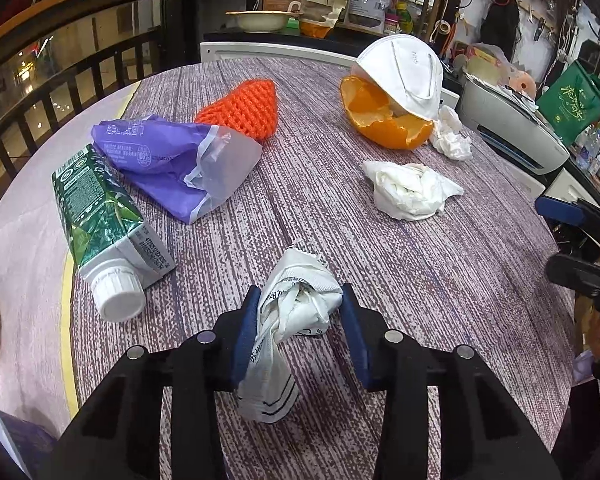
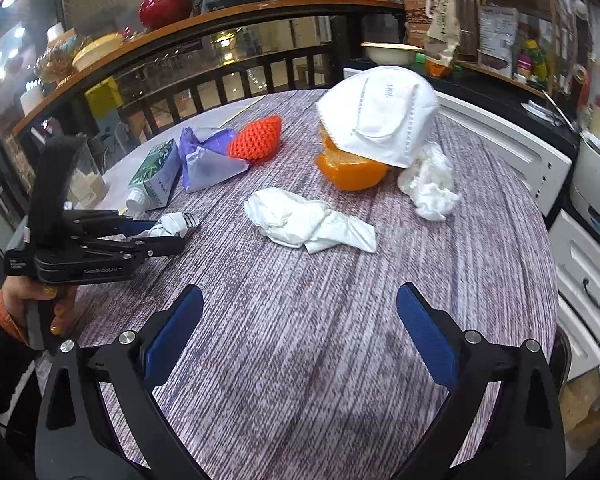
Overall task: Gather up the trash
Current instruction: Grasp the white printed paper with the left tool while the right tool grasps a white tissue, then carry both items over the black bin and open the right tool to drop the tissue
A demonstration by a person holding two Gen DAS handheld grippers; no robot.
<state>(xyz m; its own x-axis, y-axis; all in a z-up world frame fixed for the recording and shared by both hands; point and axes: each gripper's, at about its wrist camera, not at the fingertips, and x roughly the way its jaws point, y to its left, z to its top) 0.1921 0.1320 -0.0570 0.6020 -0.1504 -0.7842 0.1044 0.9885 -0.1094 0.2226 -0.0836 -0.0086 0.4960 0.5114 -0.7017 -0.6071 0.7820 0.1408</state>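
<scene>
My left gripper [image 1: 300, 292] is shut on a crumpled white wrapper [image 1: 300, 312] at the near side of the round table [image 1: 440, 300]; both blue pads press its sides. The right wrist view shows that same grip [image 2: 168, 232] from the side. My right gripper [image 2: 300, 290] is open over bare tabletop with nothing between its fingers. Ahead of it lies a crumpled tissue [image 2: 308, 220]. Farther back a white face mask [image 2: 380, 116] leans on an orange peel [image 2: 348, 172], beside another tissue [image 2: 430, 184]. On the left are an orange foam net [image 1: 244, 108], a purple bag [image 1: 172, 160] and a green carton [image 1: 104, 216].
A person's hand [image 2: 40, 300] holds the left gripper's handle. White cabinet drawers [image 2: 580, 280] and a printer [image 1: 508, 128] stand close by the table's right edge. A dark railing [image 2: 220, 76] with a wooden ledge runs behind the table. Shelves with packets fill the back right.
</scene>
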